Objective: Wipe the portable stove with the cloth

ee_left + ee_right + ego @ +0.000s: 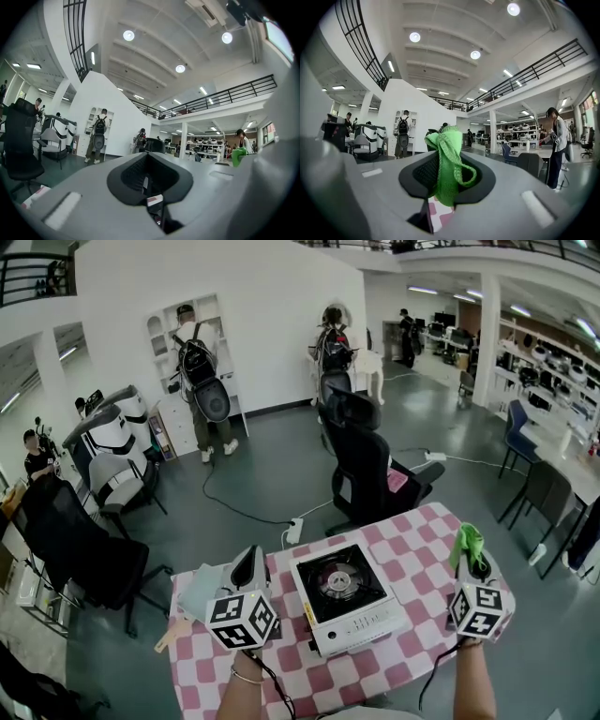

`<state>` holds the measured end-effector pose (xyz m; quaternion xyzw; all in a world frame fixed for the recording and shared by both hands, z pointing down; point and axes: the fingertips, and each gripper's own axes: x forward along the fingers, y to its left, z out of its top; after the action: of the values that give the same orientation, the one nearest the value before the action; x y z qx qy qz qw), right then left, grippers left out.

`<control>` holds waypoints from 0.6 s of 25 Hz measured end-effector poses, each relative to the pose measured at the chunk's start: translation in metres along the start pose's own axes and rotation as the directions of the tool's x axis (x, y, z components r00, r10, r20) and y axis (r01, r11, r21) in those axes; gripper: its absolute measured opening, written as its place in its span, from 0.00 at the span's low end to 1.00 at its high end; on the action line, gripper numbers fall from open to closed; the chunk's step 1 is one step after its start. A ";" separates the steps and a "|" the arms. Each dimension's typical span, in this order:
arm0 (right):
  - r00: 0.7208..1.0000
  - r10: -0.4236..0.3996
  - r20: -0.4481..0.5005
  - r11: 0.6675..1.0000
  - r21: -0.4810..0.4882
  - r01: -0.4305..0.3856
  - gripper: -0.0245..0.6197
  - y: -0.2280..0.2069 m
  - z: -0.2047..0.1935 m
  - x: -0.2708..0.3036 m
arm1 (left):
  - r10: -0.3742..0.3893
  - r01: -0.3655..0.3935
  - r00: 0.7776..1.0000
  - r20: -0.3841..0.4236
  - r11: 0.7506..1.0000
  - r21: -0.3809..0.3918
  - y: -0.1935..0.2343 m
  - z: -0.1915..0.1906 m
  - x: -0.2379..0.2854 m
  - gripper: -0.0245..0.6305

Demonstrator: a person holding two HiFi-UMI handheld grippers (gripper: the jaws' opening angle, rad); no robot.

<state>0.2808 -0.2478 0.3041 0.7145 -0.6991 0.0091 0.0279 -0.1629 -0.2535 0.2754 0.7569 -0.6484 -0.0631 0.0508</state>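
Observation:
The portable stove (343, 598), white with a black top and a round burner, stands in the middle of the pink-checked table (412, 554). My right gripper (472, 562) is held up over the table's right end, apart from the stove, and is shut on a green cloth (467, 542). In the right gripper view the cloth (446, 164) bunches out between the jaws of the gripper (444, 180). Left of the stove my left gripper (249, 559) is raised with its jaws together and nothing in them. The left gripper view shows the shut gripper (148, 164) and the green cloth (239, 156) far right.
A pale flat sheet (196, 592) and a wooden piece (172, 635) lie at the table's left end. A black office chair (367, 467) stands just behind the table, with a power strip (294, 531) on the floor. People stand farther back.

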 end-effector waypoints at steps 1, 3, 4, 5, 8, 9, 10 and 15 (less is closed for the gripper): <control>1.000 0.003 0.000 1.000 0.005 -0.003 0.17 0.001 0.000 0.001 | 0.001 -0.001 1.000 0.001 1.000 -0.002 0.001 0.000 0.000 0.04; 1.000 0.010 0.002 1.000 0.011 -0.011 0.17 0.003 0.001 0.002 | 0.005 -0.005 1.000 0.000 1.000 -0.002 0.002 0.000 0.000 0.04; 1.000 0.015 0.004 1.000 0.015 -0.015 0.17 0.003 0.001 0.002 | 0.007 -0.007 1.000 -0.001 1.000 -0.002 0.002 -0.001 0.000 0.04; 1.000 0.020 0.005 1.000 0.020 -0.020 0.17 0.003 0.002 0.002 | 0.009 -0.009 1.000 -0.003 1.000 -0.004 0.002 -0.002 0.000 0.04; 1.000 0.030 -0.002 0.999 0.030 -0.030 0.17 0.003 0.000 0.003 | 0.016 -0.016 1.000 -0.007 1.000 -0.015 0.004 -0.003 -0.001 0.04; 0.999 0.032 -0.005 0.999 0.032 -0.032 0.17 0.003 0.000 0.003 | 0.019 -0.019 1.000 -0.009 1.000 -0.021 0.005 -0.004 -0.001 0.04; 0.999 0.032 -0.007 0.999 0.034 -0.032 0.17 0.002 -0.001 0.003 | 0.021 -0.021 1.000 -0.012 0.999 -0.026 0.006 -0.005 -0.001 0.04; 0.999 0.045 -0.014 0.998 0.046 -0.044 0.17 0.000 -0.006 0.001 | 0.022 -0.023 0.999 -0.025 0.999 -0.037 0.004 -0.011 -0.001 0.04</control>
<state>0.2808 -0.2480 0.3097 0.6990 -0.7142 0.0312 0.0166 -0.1650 -0.2535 0.2874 0.7493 -0.6549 -0.0653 0.0734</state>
